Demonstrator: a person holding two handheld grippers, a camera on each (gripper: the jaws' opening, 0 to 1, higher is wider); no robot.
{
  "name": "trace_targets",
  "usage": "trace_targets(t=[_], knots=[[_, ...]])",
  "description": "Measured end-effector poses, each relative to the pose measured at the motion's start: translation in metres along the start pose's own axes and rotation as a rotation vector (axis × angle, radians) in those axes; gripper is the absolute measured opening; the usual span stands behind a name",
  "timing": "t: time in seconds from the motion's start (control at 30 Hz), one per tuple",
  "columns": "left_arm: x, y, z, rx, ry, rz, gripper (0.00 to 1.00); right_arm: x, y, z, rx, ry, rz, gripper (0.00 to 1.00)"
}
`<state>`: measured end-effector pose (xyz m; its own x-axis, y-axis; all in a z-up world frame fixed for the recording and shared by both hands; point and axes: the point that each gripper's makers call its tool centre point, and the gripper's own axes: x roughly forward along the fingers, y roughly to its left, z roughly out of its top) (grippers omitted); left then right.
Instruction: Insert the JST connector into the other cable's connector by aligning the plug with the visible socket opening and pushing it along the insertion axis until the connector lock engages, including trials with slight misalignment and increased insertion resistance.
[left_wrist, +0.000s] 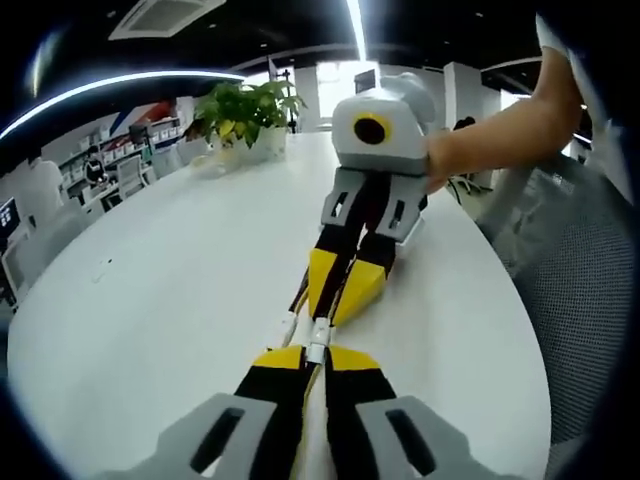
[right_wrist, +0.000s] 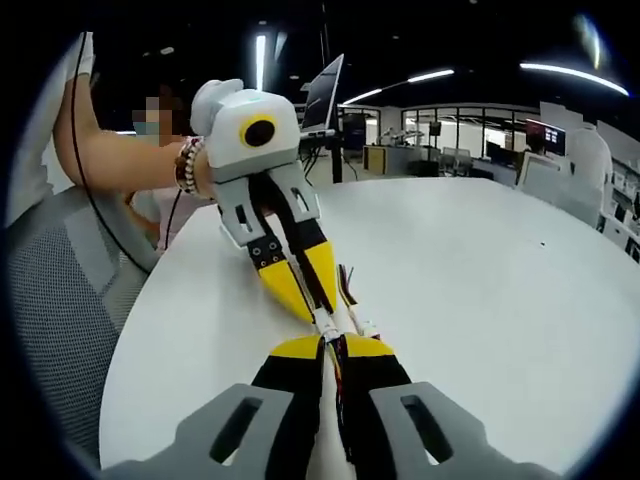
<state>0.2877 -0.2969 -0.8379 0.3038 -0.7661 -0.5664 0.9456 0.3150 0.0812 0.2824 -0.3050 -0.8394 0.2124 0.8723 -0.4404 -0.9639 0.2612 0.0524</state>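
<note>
Over the white table (left_wrist: 150, 300) both grippers meet tip to tip. My left gripper (left_wrist: 312, 356) is shut on a small white JST connector (left_wrist: 318, 345). My right gripper (left_wrist: 336, 303) faces it, shut on the other cable's connector; a white connector piece (left_wrist: 288, 326) and red and black wires (left_wrist: 300, 295) hang at its left. In the right gripper view my right gripper (right_wrist: 335, 346) is shut around dark wires, a white connector (right_wrist: 335, 322) sits right at its tips, and the left gripper (right_wrist: 316, 298) presses in from above. Whether the two connectors are locked together I cannot tell.
A potted plant (left_wrist: 245, 108) stands at the table's far end. A grey mesh chair (left_wrist: 590, 290) is by the table's edge. A person's arm (right_wrist: 120, 160) with a bracelet holds the left gripper. A laptop (right_wrist: 325, 95) stands behind it.
</note>
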Motion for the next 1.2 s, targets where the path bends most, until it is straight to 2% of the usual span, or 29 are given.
trace_targets(t=[0.1,0.53,1.2], knots=[[0.0018,0.0001,-0.0004,0.005,0.007,0.004,0.00,-0.0002,-0.0015,-0.0027,0.023,0.001,-0.007,0.04],[0.0027,0.0004,-0.0075,-0.011,0.033,0.011,0.00,0.0007,-0.0018,-0.0061,0.014,0.006,-0.014,0.04],[0.0032,0.0007,-0.0073,-0.063,0.003,0.016,0.00,0.0027,-0.0012,-0.0081,0.013,0.003,-0.021,0.04]])
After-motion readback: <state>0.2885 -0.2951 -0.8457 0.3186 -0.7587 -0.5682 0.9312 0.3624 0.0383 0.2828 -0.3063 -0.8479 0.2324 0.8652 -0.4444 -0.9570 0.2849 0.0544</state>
